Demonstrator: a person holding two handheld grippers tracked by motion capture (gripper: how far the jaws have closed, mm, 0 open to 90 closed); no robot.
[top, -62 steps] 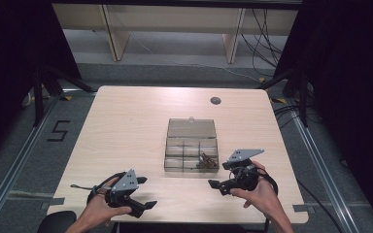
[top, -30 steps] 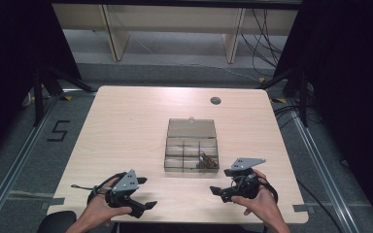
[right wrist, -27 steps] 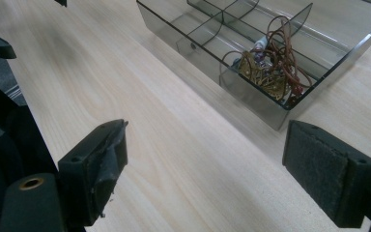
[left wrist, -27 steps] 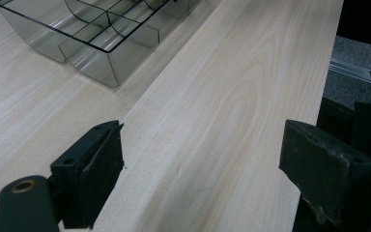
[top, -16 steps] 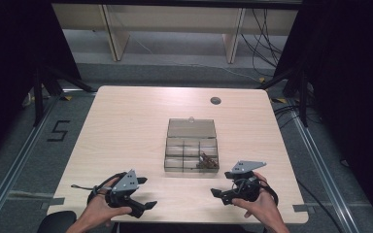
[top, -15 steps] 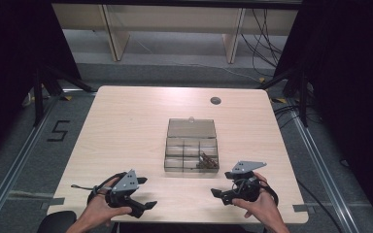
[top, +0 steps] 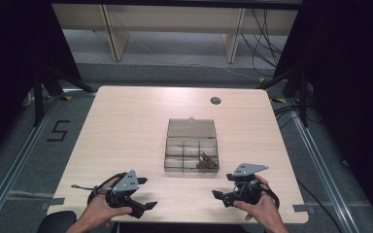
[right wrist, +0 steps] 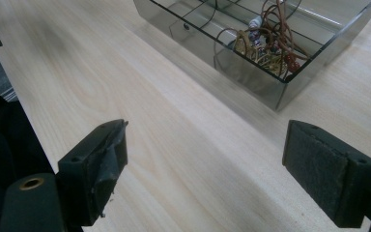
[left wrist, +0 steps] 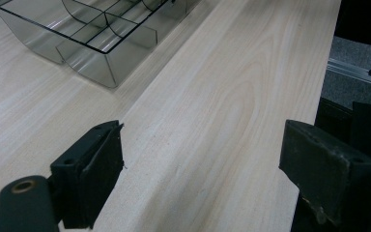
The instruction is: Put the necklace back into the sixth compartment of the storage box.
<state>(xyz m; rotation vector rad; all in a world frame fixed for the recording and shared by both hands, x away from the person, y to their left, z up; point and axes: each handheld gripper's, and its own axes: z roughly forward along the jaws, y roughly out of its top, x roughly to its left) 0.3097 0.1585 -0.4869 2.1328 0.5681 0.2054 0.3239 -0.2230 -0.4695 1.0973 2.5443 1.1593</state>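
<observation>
From above, my left tongs (top: 143,206) and right tongs (top: 219,196) rest low at the near edge of the surface (top: 126,126), both spread wide with nothing between the jaws. The clear compartment box (top: 192,152) sits between them, a little farther out, its lid laid open on the far side and its long axis running away from me. My right tongs' view looks into the near corner compartment, where a tangle of brown wires (right wrist: 265,46) lies; the high view gives that only as a dark smudge.

Overhead cam; gripper cams share box (top: 192,150).
</observation>
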